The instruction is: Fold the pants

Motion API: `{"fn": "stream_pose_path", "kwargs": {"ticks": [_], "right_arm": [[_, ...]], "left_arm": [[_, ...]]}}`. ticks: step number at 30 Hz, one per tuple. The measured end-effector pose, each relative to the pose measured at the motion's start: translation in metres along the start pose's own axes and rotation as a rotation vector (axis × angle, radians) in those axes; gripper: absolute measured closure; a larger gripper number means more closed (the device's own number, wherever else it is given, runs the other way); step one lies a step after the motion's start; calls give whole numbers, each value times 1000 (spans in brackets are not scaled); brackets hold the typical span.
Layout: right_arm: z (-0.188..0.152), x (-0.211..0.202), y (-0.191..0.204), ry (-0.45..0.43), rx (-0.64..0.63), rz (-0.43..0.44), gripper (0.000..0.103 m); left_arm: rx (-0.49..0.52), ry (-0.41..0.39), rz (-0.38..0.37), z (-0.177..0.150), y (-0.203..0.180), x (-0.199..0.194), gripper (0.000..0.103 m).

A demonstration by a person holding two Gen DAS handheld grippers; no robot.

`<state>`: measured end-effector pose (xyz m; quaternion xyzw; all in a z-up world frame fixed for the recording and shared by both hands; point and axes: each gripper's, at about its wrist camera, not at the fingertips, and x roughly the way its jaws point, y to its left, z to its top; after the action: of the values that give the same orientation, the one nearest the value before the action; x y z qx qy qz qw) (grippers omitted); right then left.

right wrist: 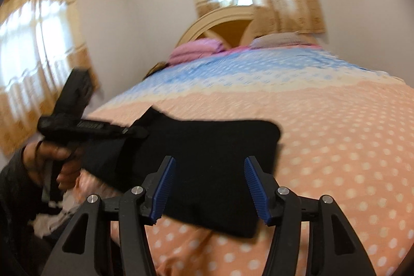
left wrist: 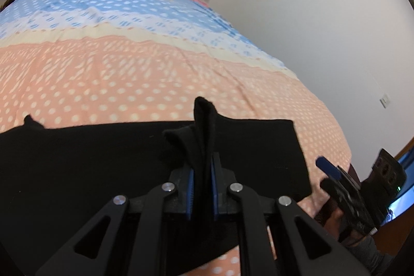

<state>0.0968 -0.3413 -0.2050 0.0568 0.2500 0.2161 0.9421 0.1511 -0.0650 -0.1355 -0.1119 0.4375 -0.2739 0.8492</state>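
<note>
Our left hand-held gripper (left wrist: 202, 188) has its blue pads pressed together on a fold of the black pants (left wrist: 103, 162). In the left wrist view a ridge of cloth stands up between the fingers and pokes out past their tips. We judge the pinch is there so that one edge of the garment can be lifted and carried over the rest. The pants lie flat across the near end of the bed (left wrist: 129, 74), on the peach, dotted part of the cover, with one squared end reaching toward the bed's right side. That leaves the blue-patterned stretch beyond free as room to work. At the lower right of this view we see the right hand-held gripper (left wrist: 328, 167) beside the bed's edge, apart from the cloth.

In the right wrist view, the right hand-held gripper (right wrist: 207, 188) has its blue fingers spread wide, with only the flat pants (right wrist: 207, 146) below and beyond them. Nothing sits between the pads, so we take it to be lining up for a grip on the near edge. To the left, a hand (right wrist: 51, 159) grips the handle of the left hand-held gripper (right wrist: 134, 132), whose tip meets the cloth where that end rises off the cover. A pink folded blanket (right wrist: 194, 48) and a pillow (right wrist: 274, 39) sit by the headboard, well apart from the pants.
</note>
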Motion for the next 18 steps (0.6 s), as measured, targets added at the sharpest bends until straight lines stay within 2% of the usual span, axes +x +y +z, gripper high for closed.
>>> {"fn": "stream_pose_path", "kwargs": {"ticks": [2, 6, 12, 14, 18], "right_arm": [[-4, 11, 6, 58, -29, 3, 45], [-13, 35, 0, 188, -17, -48, 44], [-9, 29, 2, 171, -24, -48, 44], [-1, 21, 5, 118, -17, -40, 44], [23, 20, 6, 54, 20, -45, 34]], "left_arm": [[-17, 6, 0, -2, 5, 3, 91], [-10, 23, 12, -8, 6, 9, 91], [42, 4, 72, -18, 3, 9, 82], [59, -7, 89, -21, 3, 6, 77], [91, -24, 101, -26, 3, 4, 75]]}}
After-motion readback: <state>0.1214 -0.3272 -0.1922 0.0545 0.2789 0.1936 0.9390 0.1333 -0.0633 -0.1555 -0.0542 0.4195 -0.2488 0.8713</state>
